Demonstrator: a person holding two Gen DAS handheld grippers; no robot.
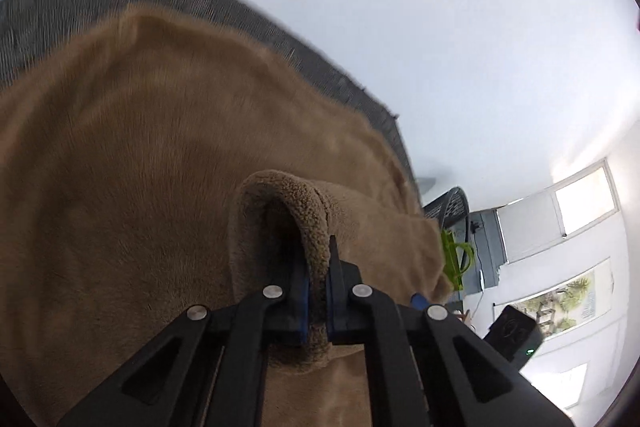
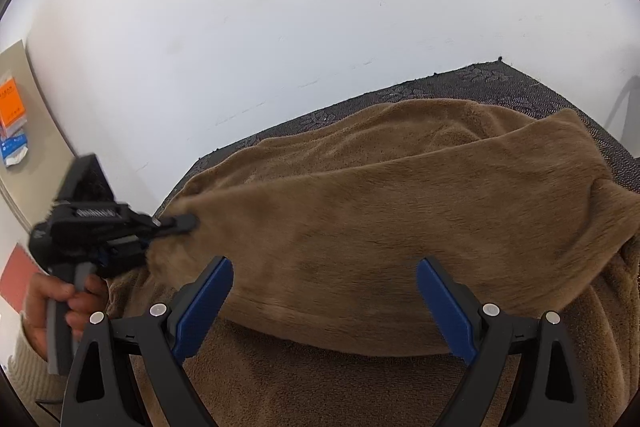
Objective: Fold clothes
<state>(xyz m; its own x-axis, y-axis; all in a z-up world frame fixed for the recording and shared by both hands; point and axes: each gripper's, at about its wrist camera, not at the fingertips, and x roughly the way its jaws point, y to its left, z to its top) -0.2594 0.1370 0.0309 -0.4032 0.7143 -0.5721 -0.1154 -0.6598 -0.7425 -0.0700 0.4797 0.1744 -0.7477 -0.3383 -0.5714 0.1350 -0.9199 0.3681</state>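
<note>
White wall (image 2: pixel 280 7) fills most of what I see behind everything. Below it sits a dark surface (image 2: pixel 500 83) with a swirly pattern on its cover, and its far edge runs along the wall.

My task's thing is a big brown fuzzy garment (image 2: pixel 400 211). It lies in a soft heap on the surface and covers nearly all of it. One thick fold of it stretches across the middle like a long flap, with more fuzzy cloth under it, close to my camera.

My left claw (image 1: pixel 316 291) is pressed tight on a curly edge of the brown fuzzy garment (image 1: pixel 140 167). That edge loops up over the blue pads and the cloth is squeezed between them. From the right camera, I see this left claw (image 2: pixel 188 221) biting the left end of the long flap. A hand (image 2: pixel 60 307) with a cream knit sleeve (image 2: pixel 28 371) grips its handle.

My right claw (image 2: pixel 324 291) is spread wide. Its two blue pads (image 2: pixel 208 303) stand far apart, and it hangs just over the near side of the flap with no cloth between the pads.

Off to the side in the left camera, I see a window (image 1: pixel 584 195), something green (image 1: pixel 456 259) and a picture (image 1: pixel 560 299) on the wall. In the right camera, an orange paper (image 2: pixel 10 103) is stuck on a tan board.
</note>
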